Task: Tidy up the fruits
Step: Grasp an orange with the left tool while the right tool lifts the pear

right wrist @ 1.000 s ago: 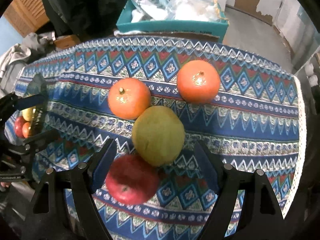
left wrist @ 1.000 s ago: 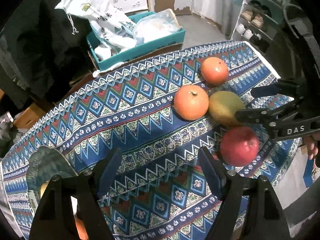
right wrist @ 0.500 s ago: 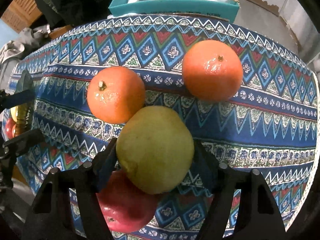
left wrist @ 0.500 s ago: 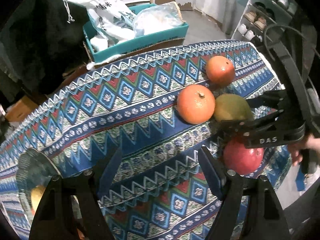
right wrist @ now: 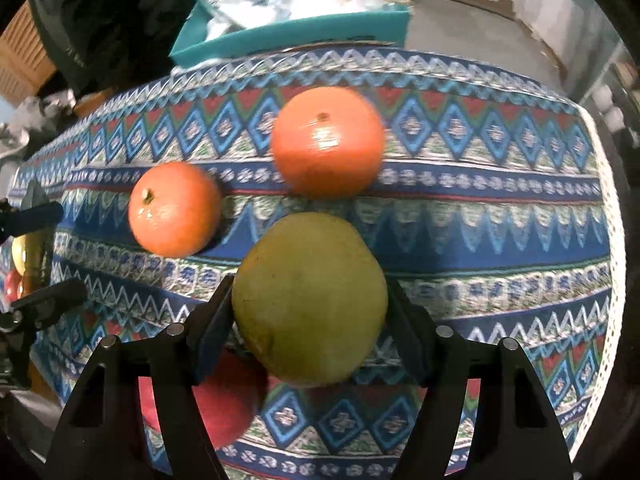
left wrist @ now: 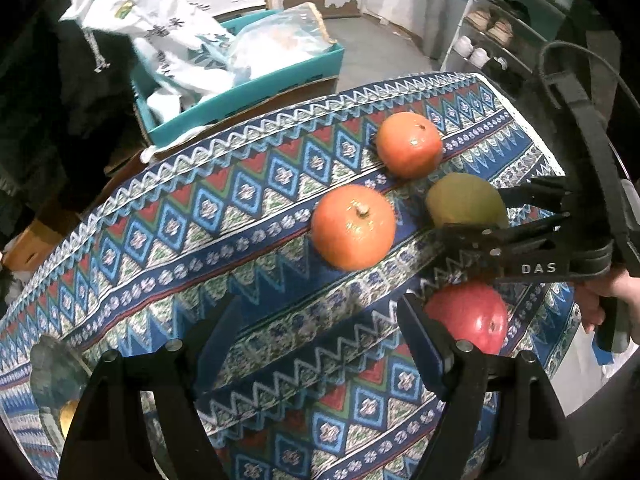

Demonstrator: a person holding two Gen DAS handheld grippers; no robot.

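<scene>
Right now the right gripper [right wrist: 310,320] has its two black fingers set on either side of a yellow-green fruit [right wrist: 310,300], probably a pear, and both pads appear to press its flanks, so it seems gripped. That fruit sits on the patterned tablecloth [right wrist: 500,208] toward the right end of the table. Just to its near left, partly hidden under the left finger, lies a red apple [right wrist: 228,396]. Beyond the green fruit are two oranges: the far orange [right wrist: 328,142] just behind it and the left orange [right wrist: 174,210] off to the left, apart from each other. From the left wrist view the left gripper [left wrist: 308,332] hangs over bare cloth with its jaws spread about halfway and opening, nothing between them; the apple [left wrist: 472,316] lies just beyond its right finger. At the near left edge of that view stands a metal bowl [left wrist: 52,376] with something yellow in it. Past the far table edge is a teal box [left wrist: 248,92] holding white bags [left wrist: 160,36]. A hand [left wrist: 612,296] shows at the right, holding the right gripper's handle.
</scene>
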